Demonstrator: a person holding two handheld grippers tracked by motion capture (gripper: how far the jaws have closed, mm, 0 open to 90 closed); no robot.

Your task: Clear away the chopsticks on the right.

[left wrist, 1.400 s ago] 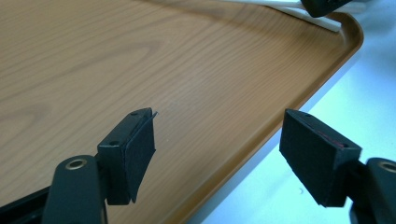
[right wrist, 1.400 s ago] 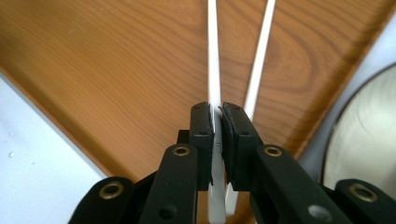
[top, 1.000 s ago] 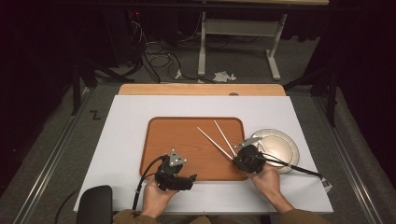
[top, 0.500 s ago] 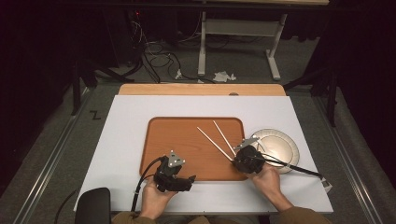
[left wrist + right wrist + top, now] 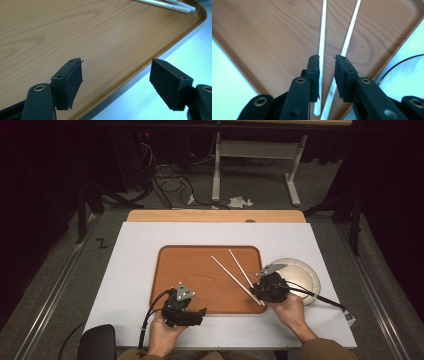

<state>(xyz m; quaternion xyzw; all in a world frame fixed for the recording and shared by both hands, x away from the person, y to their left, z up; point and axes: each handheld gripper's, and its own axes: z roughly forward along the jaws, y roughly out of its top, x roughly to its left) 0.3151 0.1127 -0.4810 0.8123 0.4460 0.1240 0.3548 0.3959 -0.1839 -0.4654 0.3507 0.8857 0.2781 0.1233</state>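
Right gripper (image 5: 327,75): jaws just been opening, chopsticks (image 5: 322,37) lying loose between them on tray (image 5: 190,270). Left gripper (image 5: 115,85) open, empty. Release step; next, probably withdraw cleanly.

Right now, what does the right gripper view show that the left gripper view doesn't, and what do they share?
Right gripper view: the right gripper, jaws slightly apart after just opening, over the near ends of two white chopsticks, nothing pinched; a plate's rim at lower right.

Left gripper view: the left gripper, jaws wide open and empty, above the tray's edge, with white table beyond.

Both: the wooden tray and the chopsticks.
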